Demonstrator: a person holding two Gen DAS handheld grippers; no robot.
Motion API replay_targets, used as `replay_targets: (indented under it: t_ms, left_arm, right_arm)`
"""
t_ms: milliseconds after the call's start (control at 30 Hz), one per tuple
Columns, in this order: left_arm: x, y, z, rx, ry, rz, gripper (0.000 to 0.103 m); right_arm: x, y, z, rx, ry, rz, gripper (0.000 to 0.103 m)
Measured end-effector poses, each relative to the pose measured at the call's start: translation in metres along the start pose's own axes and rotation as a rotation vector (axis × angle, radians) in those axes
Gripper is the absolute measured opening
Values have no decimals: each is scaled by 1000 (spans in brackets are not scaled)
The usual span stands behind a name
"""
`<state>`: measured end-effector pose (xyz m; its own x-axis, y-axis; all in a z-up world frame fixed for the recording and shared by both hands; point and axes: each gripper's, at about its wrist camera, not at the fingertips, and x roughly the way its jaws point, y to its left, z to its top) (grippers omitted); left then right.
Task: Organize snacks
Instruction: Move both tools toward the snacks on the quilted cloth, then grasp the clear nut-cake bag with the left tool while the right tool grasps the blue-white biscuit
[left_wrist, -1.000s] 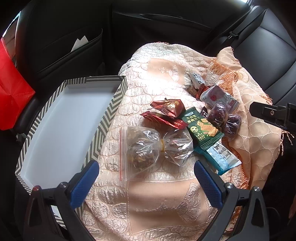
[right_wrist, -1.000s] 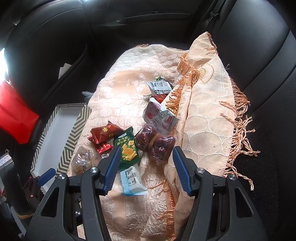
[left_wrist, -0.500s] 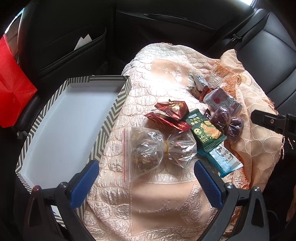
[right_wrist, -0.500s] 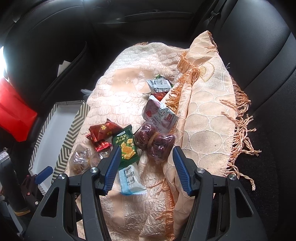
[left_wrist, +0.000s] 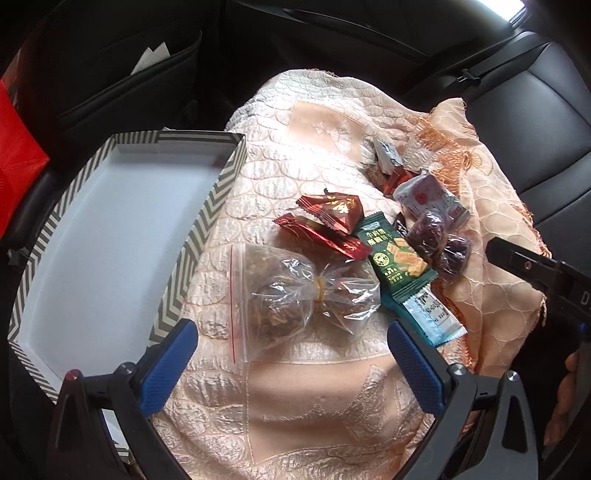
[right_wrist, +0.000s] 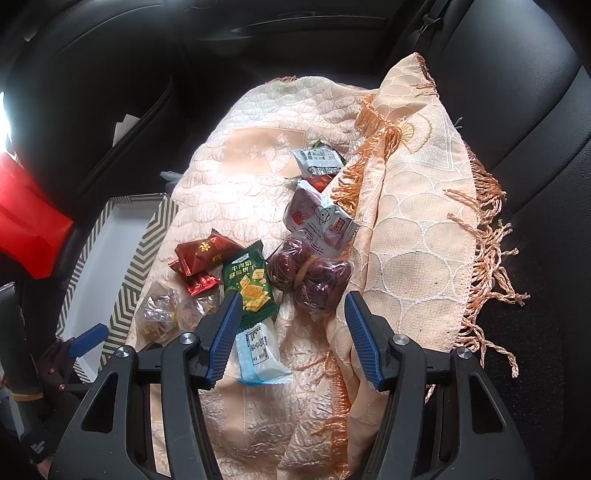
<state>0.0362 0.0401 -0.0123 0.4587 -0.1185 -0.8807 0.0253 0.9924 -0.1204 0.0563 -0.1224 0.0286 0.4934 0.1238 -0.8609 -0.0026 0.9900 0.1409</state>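
A: State of left tongs (left_wrist: 291, 326)?
B: Found wide open, nothing gripped. Held above the near end of the clear bag (left_wrist: 295, 291), pads to either side and apart from it.

A: State of right tongs (right_wrist: 292, 297)?
B: Found wide open too, nothing gripped. Pointed down over the cloth (right_wrist: 258, 206), with the green cracker packet (right_wrist: 249, 284) just beside the left pad and the bag of dark red fruit (right_wrist: 310, 275) ahead between the pads, untouched.

A: Location of the snacks?
B: Located all on the cloth, none in the box (left_wrist: 218, 199).
- Noted two red packets (left_wrist: 332, 212) overlapping, beyond the clear bag.
- Noted the green cracker packet lying partly over a blue and white packet (left_wrist: 428, 314).
- Noted a white pouch (left_wrist: 428, 197) touching the far side of the fruit bag.
- Noted a grey packet (left_wrist: 386, 157) farthest off, near the fringed fold of the cloth.

A: Location of the box?
B: Seen to the left of the cloth, its zigzag rim touching the cloth edge, white inside. Set on a black car seat (left_wrist: 535, 110).
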Motion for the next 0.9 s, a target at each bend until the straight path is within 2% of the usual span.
replay_targets:
  t_ms: [133,300,567,733,900]
  left_arm:
    - [2,1,2,26,18,-24,103]
    - [14,-3,7,6,58,-33,103]
    - [44,-21,21,22,91,15,103]
    - [64,-26,23,41,109,77,103]
    - [75,-22,26,29,120,82,103]
  right_arm:
    - [2,1,-1,-6,9,1,58]
    - [4,1,-2,-5,17,6,58]
    - [7,-1,-2,2,19,11,58]
    - [10,-3,-3,5,31,11,58]
    - [14,-5,-3,9,38,9,58]
